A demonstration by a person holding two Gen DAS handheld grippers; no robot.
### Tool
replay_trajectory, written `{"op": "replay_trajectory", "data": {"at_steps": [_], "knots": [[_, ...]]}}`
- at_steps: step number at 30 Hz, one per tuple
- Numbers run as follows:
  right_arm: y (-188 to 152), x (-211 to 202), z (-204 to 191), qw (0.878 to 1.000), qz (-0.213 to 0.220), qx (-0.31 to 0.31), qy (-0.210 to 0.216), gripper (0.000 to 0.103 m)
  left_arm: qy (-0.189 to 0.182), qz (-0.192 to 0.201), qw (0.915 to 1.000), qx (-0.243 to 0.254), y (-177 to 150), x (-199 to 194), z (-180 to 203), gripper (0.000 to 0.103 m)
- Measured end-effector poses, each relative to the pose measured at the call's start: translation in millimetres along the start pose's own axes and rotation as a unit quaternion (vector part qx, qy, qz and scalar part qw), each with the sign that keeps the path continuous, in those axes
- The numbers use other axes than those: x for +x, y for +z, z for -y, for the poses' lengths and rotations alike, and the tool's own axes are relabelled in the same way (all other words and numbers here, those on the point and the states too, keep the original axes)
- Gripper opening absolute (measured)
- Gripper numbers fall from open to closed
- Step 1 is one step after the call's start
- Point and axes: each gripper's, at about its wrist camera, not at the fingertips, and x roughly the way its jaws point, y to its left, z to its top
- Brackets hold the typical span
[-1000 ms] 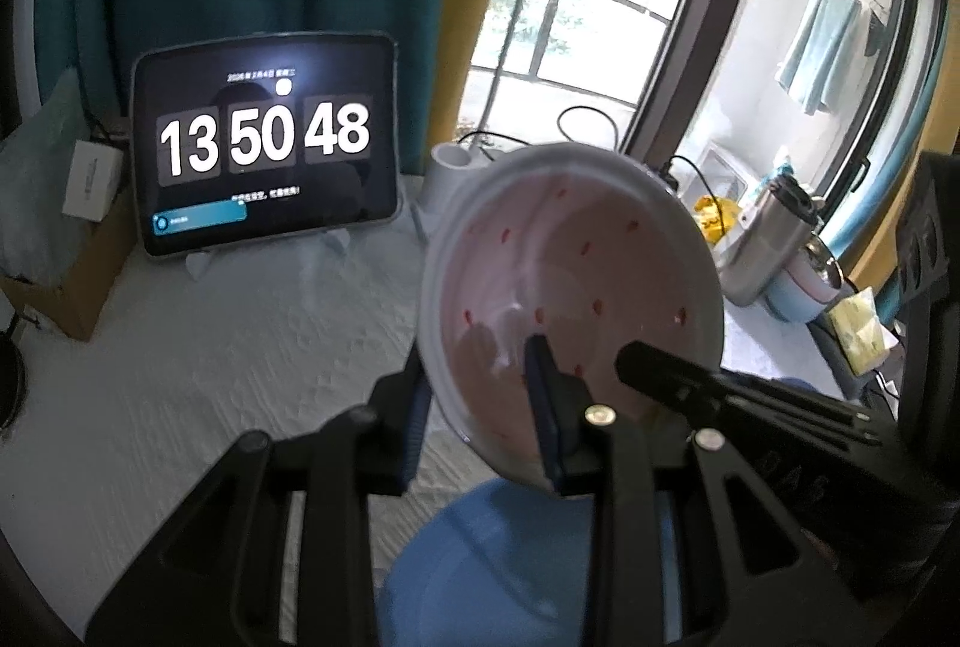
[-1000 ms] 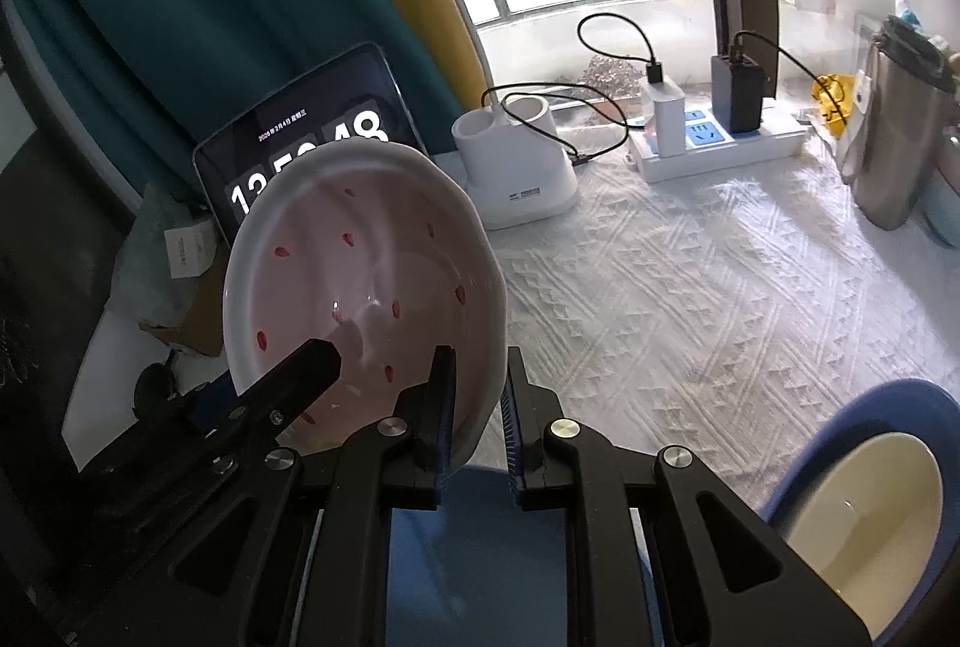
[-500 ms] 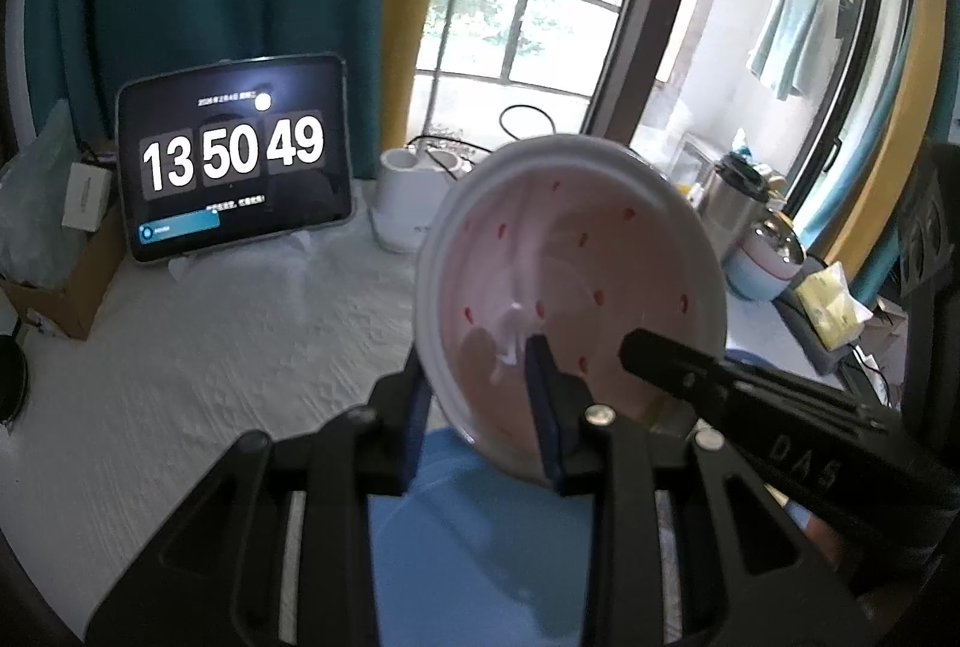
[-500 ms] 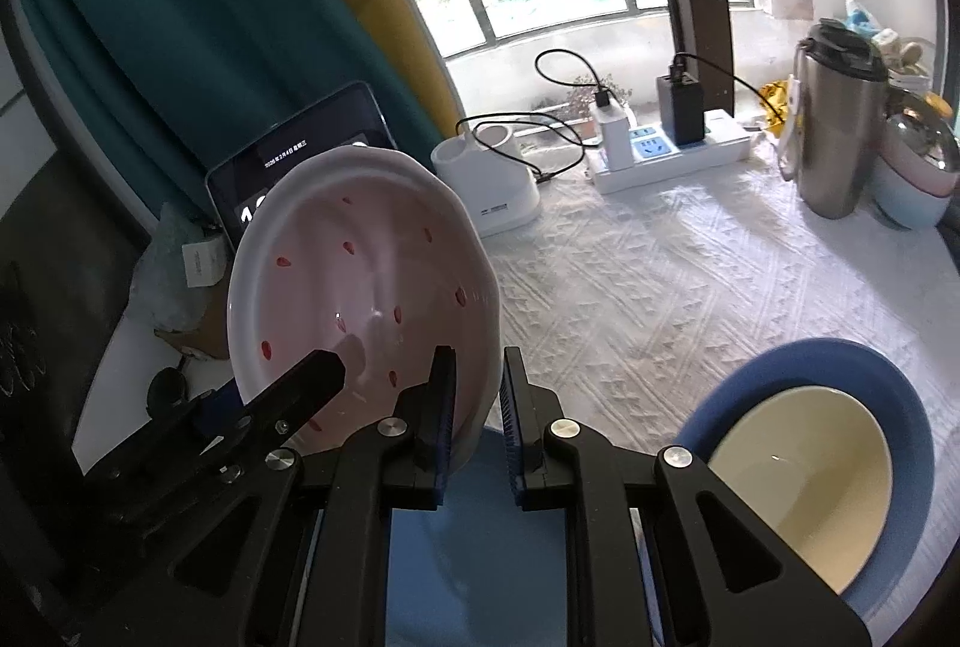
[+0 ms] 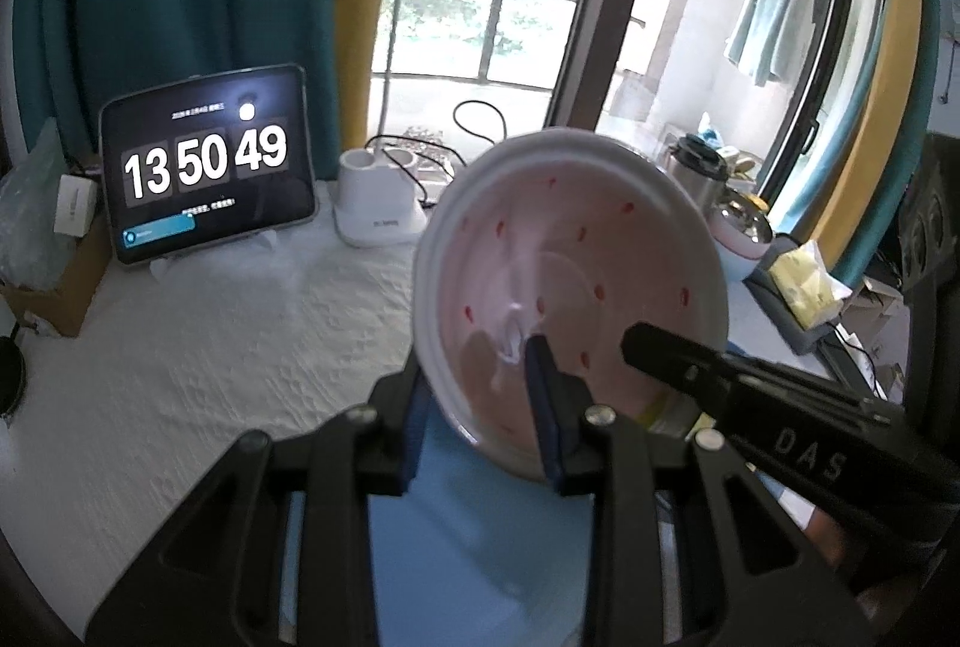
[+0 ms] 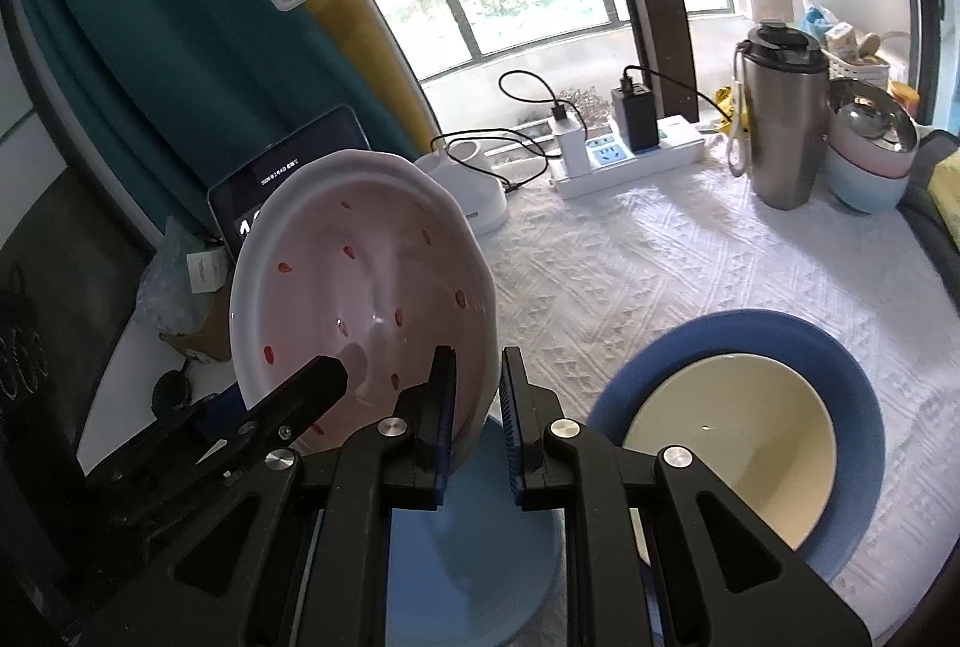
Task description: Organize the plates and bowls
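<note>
Both claws grip one pink bowl (image 6: pixel 366 299) dotted with red, tipped nearly on edge above the table: the left gripper (image 5: pixel 480 401) clamps its rim from one side, the right gripper (image 6: pixel 474 407) pinches the opposite rim. Directly beneath sits a light blue plate (image 6: pixel 468 545). Just to the right, a cream bowl (image 6: pixel 732 437) rests in a dark blue plate (image 6: pixel 840 365), close to the table's near edge. Farther back stand a clock tablet (image 5: pixel 210 161), a white lamp base (image 5: pixel 378 209), a power strip (image 6: pixel 630 155) with trailing cables, and a steel flask (image 6: pixel 786 119) beside what look like stacked containers. The middle of the white tablecloth (image 6: pixel 660 257) lies open.
</note>
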Motion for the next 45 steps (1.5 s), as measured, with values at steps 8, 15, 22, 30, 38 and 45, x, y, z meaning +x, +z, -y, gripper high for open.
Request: {"op": "replay_trajectory", "data": {"at_steps": [8, 15, 22, 30, 38, 45], "knots": [[-6, -17, 16, 1.0, 0.008, 0.008, -0.004, 0.016, -0.006, 0.0, 0.9999, 0.014, -6, -5, 22, 0.031], [-13, -34, 32, 1.0, 0.016, 0.019, -0.01, 0.016, -0.014, -0.003, 0.9995, 0.027, -12, -7, 43, 0.031], [-20, -46, 52, 0.999, 0.019, 0.032, -0.016, 0.016, -0.02, -0.014, 0.9989, 0.04, -20, -2, 66, 0.031], [-26, -54, 75, 0.998, 0.02, 0.049, -0.021, 0.016, -0.023, -0.028, 0.9977, 0.057, -28, 6, 90, 0.031], [-34, -55, 96, 0.998, 0.014, 0.063, -0.027, 0.016, -0.024, -0.046, 0.9963, 0.069, -36, 20, 106, 0.031], [-41, -50, 114, 0.997, 0.0, 0.073, -0.036, 0.016, -0.023, -0.067, 0.9942, 0.082, -45, 37, 119, 0.031]]}}
